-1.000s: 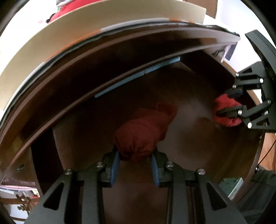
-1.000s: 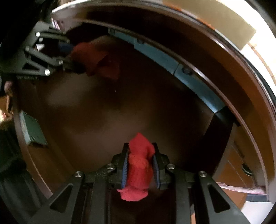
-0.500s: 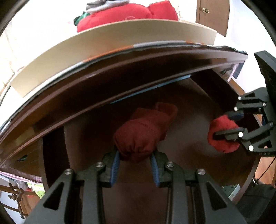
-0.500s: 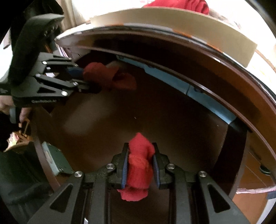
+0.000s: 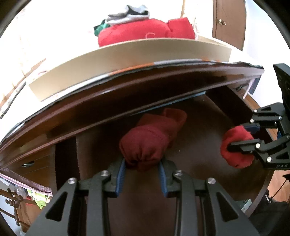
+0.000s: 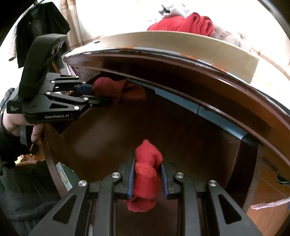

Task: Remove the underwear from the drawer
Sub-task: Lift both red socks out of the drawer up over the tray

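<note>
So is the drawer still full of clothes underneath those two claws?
No: the drawer floor shows bare wood, and the only cloth there is the red pieces clamped in the left gripper and right gripper.

Right tool (image 6: 147,177) clamps bright red underwear (image 6: 145,178); left tool (image 6: 101,95) grips dark red underwear (image 6: 116,89) over drawer (image 6: 181,134).

A tan board (image 5: 126,59) lies on the dresser top. Folded red clothes (image 5: 145,31) are piled behind it, with grey-and-white garments (image 5: 128,15) on top.
</note>
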`<state>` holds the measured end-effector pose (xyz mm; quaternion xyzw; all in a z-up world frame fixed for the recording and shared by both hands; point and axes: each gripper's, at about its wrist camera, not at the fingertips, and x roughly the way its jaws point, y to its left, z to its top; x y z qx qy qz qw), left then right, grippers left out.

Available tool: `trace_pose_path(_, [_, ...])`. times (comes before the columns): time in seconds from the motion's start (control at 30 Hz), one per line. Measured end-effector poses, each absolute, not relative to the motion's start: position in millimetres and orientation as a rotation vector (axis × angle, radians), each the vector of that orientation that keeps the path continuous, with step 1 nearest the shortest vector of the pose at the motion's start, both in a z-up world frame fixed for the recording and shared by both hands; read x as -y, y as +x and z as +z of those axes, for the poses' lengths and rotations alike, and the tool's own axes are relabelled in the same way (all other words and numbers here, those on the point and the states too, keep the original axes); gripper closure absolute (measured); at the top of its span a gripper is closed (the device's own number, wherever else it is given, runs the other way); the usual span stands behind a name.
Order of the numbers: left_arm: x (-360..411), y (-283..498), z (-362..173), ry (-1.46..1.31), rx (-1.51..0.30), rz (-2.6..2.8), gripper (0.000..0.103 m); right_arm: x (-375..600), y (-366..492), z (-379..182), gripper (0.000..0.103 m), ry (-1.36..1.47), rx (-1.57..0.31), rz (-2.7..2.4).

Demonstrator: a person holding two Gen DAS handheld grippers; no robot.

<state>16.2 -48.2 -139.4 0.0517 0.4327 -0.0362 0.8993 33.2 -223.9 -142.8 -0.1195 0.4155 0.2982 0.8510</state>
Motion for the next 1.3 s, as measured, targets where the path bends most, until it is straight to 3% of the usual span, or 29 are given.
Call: trace_pose_path(1.3, [26, -17, -97, 0.016, -0.64, -0.002, 0.073, 255, 4, -107, 0.077, -0.167, -0.608, 0.622])
